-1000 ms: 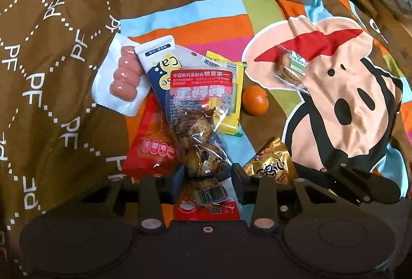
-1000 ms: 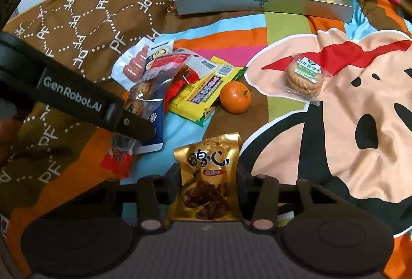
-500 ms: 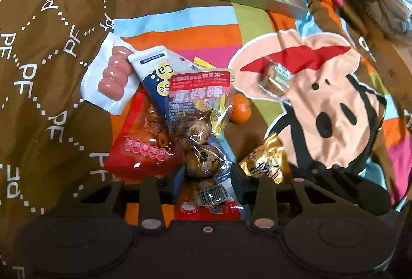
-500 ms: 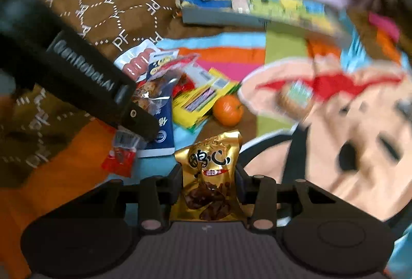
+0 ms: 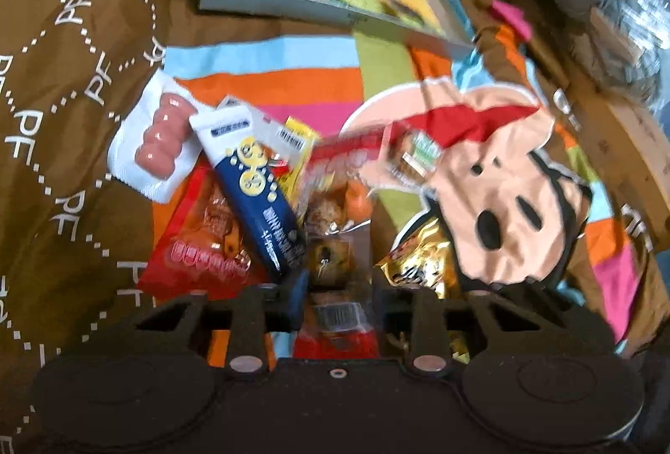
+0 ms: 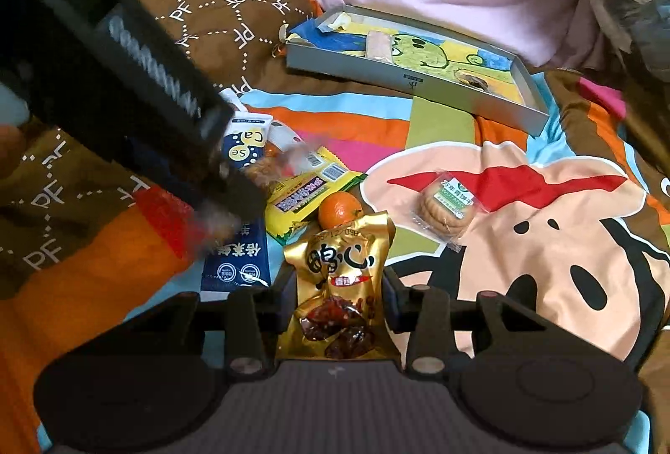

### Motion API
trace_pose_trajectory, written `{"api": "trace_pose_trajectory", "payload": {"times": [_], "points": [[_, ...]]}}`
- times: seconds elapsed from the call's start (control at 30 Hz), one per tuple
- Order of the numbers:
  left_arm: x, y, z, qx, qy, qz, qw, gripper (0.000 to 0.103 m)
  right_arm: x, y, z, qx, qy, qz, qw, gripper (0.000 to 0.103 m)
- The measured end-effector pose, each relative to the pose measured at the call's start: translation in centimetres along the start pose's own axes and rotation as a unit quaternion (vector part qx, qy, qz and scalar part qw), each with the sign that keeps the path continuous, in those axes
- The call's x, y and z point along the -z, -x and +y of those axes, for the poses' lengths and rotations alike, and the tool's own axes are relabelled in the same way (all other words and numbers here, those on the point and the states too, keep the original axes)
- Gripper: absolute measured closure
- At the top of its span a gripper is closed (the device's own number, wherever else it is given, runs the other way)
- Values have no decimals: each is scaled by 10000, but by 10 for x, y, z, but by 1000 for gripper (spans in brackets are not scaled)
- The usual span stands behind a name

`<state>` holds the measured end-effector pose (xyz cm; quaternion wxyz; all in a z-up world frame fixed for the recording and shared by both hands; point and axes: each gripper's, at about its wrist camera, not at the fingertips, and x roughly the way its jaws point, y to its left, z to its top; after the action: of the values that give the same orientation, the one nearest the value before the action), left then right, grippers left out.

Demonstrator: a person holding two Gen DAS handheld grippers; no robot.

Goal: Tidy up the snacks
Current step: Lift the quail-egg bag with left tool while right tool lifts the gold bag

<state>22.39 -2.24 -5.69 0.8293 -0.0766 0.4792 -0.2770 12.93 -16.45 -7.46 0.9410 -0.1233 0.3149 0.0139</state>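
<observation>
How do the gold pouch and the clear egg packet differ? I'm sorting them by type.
The gold pouch is opaque foil with a picture printed on it; the clear egg packet shows its speckled contents. The pouch sits in the right gripper, the packet in the left gripper. Both are gripped.

Seven snack packets (image 6: 447,207), one orange (image 6: 339,207)
</observation>
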Motion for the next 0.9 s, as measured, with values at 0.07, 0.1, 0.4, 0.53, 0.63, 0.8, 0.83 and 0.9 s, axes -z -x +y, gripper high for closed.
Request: {"api": "trace_pose_trajectory", "payload": {"times": [0.07, 0.1, 0.4, 0.53, 0.63, 0.8, 0.83, 0.9], "points": [[0, -3, 1, 14, -18, -2, 10000, 71, 1, -1, 0, -6, 4, 31, 10000, 58], [-1, -3, 1, 0, -50, -6, 10000, 70, 1, -2, 0, -4, 10, 57, 10000, 58], [-4, -4, 2, -442, -182, -123, 9988, 63, 2, -3, 3, -92, -18, 125, 9999, 58], [-6, -4, 8, -1137, -341, -234, 9927, 66, 2, -5, 5, -153, -22, 129, 9998, 58], [-12, -6, 21, -423, 115, -120, 9990, 66, 1, -4, 7, -202, -13, 103, 9997, 58], [-11, -15, 18, -271, -80, -8, 9996, 59, 1, -4, 8, -241, 13, 105, 9997, 58], [-10, -15, 15, -265, -145, -14, 9995, 54, 1, -5, 8, -229, 10, 111, 9997, 58], [-9, -14, 11, -221, -276, -40, 9994, 44, 0, -6, 7, -223, -31, 135, 9997, 58]]}}
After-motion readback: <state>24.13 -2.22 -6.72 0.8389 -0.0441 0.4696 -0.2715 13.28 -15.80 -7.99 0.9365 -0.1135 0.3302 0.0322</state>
